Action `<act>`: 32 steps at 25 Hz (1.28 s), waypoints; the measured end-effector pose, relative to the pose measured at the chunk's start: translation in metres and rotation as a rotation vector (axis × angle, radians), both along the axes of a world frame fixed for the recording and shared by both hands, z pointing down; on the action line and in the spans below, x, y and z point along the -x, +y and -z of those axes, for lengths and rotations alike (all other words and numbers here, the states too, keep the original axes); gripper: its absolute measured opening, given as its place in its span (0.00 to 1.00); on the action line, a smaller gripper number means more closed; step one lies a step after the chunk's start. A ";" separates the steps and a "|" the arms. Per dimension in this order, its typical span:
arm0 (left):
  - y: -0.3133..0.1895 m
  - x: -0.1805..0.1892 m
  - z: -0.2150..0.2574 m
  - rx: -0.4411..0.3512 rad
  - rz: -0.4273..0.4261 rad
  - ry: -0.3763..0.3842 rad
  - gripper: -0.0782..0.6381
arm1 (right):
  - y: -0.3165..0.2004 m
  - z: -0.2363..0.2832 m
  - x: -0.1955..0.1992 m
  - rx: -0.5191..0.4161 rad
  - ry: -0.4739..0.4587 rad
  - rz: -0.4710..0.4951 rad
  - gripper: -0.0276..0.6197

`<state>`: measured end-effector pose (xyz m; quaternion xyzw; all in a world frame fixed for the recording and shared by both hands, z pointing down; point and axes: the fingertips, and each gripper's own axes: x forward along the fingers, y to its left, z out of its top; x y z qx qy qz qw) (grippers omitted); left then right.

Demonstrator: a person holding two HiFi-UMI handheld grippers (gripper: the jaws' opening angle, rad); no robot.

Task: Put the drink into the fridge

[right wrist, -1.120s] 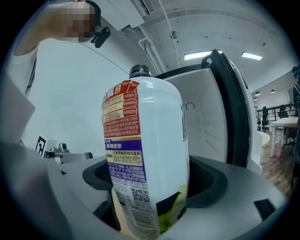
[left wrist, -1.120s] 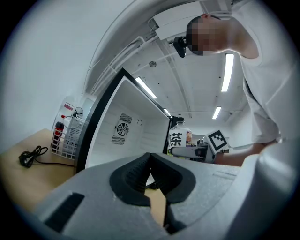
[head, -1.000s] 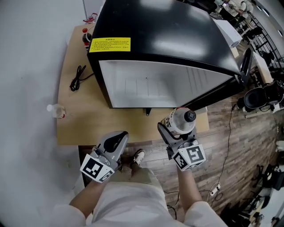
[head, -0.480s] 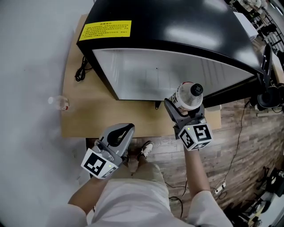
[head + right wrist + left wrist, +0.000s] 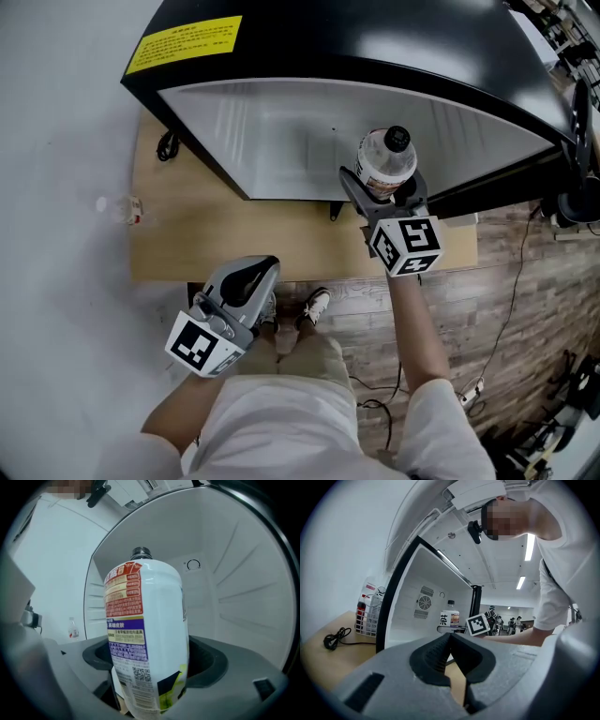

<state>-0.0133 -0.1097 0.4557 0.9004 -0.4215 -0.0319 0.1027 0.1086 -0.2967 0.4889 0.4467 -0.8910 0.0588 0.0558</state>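
Observation:
My right gripper [image 5: 380, 194] is shut on a white drink bottle [image 5: 385, 159] with a dark cap and a red and purple label. It holds the bottle [image 5: 147, 639] upright at the mouth of the open black fridge [image 5: 375, 56], whose white inside [image 5: 225, 592] fills the right gripper view. From the left gripper view the bottle [image 5: 449, 618] stands just inside the fridge opening. My left gripper [image 5: 251, 281] hangs shut and empty near the front edge of the wooden table [image 5: 206, 234].
A small clear bottle [image 5: 120, 207] stands at the table's left side. A black cable [image 5: 333, 638] lies coiled on the table beside a wire rack with red bottles [image 5: 366, 613]. Wood floor [image 5: 487, 281] and cords lie to the right.
My right gripper has carried the bottle forward, from over the table's front edge to the fridge opening. The left gripper has barely moved.

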 end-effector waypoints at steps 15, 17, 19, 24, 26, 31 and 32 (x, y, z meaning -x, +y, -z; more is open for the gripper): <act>-0.004 -0.008 -0.012 0.033 0.045 -0.030 0.13 | -0.048 -0.019 -0.004 -0.016 0.037 -0.006 0.71; -0.004 -0.010 -0.012 0.034 0.049 -0.030 0.13 | -0.052 -0.021 -0.001 -0.016 0.044 -0.009 0.71; -0.003 -0.012 -0.010 0.028 0.050 -0.032 0.13 | -0.055 -0.025 0.002 -0.013 0.053 -0.003 0.71; 0.005 -0.007 -0.012 0.035 0.066 -0.048 0.13 | -0.063 -0.038 0.005 -0.004 0.072 -0.009 0.71; 0.008 -0.003 -0.014 0.044 0.078 -0.053 0.13 | -0.067 -0.043 0.005 0.003 0.073 -0.026 0.71; 0.009 0.003 -0.018 0.050 0.097 -0.050 0.13 | -0.080 -0.053 0.001 0.023 0.061 -0.065 0.71; 0.008 0.003 -0.019 0.052 0.098 -0.048 0.13 | -0.082 -0.053 0.002 0.022 0.060 -0.065 0.71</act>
